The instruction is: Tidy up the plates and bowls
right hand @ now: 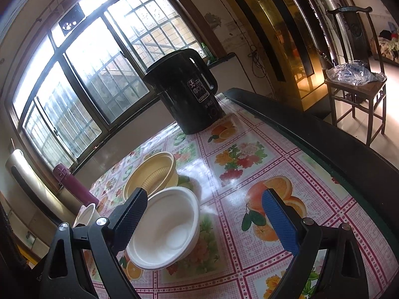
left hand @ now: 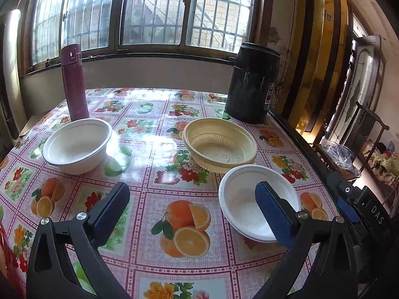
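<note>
Left claw (left hand: 192, 196) is spread wide w/ nothing between the pads, hovering low over the desk (left hand: 154, 124); right claw (right hand: 204, 204) is spread too, also empty. Near white bowl (left hand: 249, 199) sits partly behind the left claw's right finger and just ahead-left of the right claw, so both claws are close to the same bowl: risk no. 1 is they bump each other or knock it sideways. It's thin and light, prob. slides or tips if only one pad catches the rim. Yellow bowl (left hand: 219, 144) is just beyond it, nearly touching, so a shove could push both. Far white bowl (left hand: 77, 144) is well ahead-left of the left claw, beside the purple flask (left hand: 74, 82); a clumsy reach there could topple the flask. Black kettle (left hand: 251, 82) is far ahead-right, less of a worry.
</note>
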The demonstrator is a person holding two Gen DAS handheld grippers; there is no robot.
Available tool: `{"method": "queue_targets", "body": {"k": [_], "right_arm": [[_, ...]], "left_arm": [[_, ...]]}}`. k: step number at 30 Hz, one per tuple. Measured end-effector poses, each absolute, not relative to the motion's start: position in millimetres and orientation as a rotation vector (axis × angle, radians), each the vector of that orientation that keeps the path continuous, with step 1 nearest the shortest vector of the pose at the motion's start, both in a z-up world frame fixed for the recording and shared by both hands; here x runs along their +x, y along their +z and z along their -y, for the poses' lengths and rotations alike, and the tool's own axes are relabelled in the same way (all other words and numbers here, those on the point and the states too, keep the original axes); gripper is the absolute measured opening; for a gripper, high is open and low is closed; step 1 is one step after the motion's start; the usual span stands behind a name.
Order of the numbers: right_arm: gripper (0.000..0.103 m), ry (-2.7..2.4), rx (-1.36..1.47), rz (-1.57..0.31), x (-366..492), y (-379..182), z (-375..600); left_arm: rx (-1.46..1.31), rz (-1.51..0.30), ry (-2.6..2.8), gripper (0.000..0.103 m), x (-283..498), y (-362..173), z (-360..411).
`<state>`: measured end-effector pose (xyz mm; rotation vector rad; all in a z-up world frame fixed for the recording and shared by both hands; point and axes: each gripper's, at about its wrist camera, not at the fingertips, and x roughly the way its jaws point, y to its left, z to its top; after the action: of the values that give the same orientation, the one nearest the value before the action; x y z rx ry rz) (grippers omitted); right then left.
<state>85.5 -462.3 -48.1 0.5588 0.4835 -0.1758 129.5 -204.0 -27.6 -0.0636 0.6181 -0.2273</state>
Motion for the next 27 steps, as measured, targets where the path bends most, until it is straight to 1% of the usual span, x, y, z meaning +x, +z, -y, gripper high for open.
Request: {"method": "queue_targets", "body": {"k": [27], "right_arm": [[0.095, -0.171, 0.565, -0.48, 85.7, -47.5, 462.6]], "left_arm": [[-0.034, -0.631, -0.232, 0.101, 130.3, -30.6, 208.5]]}}
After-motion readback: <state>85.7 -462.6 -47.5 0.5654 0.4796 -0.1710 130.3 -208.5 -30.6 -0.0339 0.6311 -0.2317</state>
